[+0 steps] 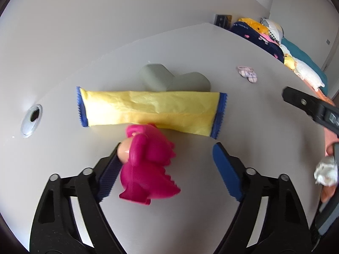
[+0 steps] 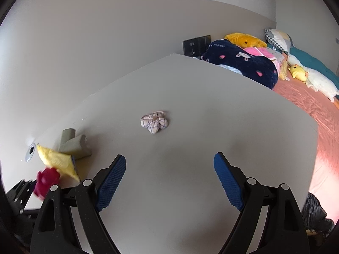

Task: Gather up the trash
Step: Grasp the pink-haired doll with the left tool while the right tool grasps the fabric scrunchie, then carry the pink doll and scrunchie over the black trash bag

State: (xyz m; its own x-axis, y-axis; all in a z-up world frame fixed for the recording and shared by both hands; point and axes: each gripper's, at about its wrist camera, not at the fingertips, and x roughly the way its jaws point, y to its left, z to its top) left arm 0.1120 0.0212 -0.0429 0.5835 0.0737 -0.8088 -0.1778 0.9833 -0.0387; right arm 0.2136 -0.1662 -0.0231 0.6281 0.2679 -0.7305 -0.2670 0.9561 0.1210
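A glossy pink plastic toy [image 1: 148,165] sits on a smooth, matt white table [image 1: 190,42], near a crinkled yellow wrapper [image 1: 148,108] with serrated blue ends. Farther right lies a checked cloth scrunchie [image 2: 154,123]. The ribbed blue pads [image 1: 227,173] look rubbery.

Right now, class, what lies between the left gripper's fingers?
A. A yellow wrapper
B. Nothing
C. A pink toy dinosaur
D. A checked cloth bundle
C: the pink toy dinosaur sits between the left gripper fingers, against one pad, clear of the other.
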